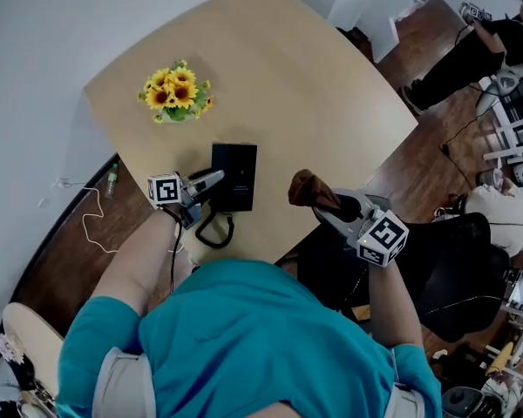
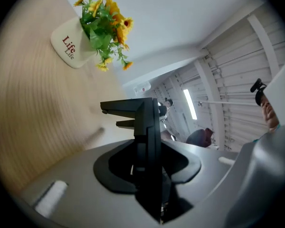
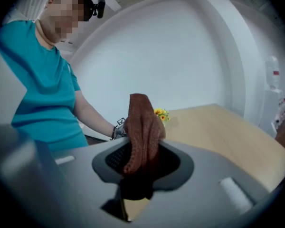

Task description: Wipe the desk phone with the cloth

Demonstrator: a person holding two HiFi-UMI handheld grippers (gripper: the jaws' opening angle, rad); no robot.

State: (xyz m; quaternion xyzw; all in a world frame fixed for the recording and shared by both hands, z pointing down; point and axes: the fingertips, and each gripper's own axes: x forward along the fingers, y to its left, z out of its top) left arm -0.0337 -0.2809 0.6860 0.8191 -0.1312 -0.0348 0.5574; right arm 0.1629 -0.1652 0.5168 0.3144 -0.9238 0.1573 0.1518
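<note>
**Cloth in hand, wipe not begun**

Desk phone (image 1: 234, 177) sits on tabletop (image 1: 314, 85), near its front edge. L gripper (image 1: 211, 179) jaws clamp a black part, prob. the handset (image 2: 149, 141). R gripper (image 1: 329, 205) jaws pinch brown cloth (image 1: 309, 190), just right of phone, not touching. Next: bring cloth onto phone. Legible: "Life" on flower pot (image 2: 69, 51).

grippers: two, left gripper (image 1: 211, 181), right gripper (image 1: 324, 209)
phone (image 1: 234, 177): one
handset (image 2: 149, 127): one, between left fingers
cloth (image 1: 307, 188): one, between right fingers
flower pot (image 1: 176, 94): one
table (image 1: 314, 85): one
</note>
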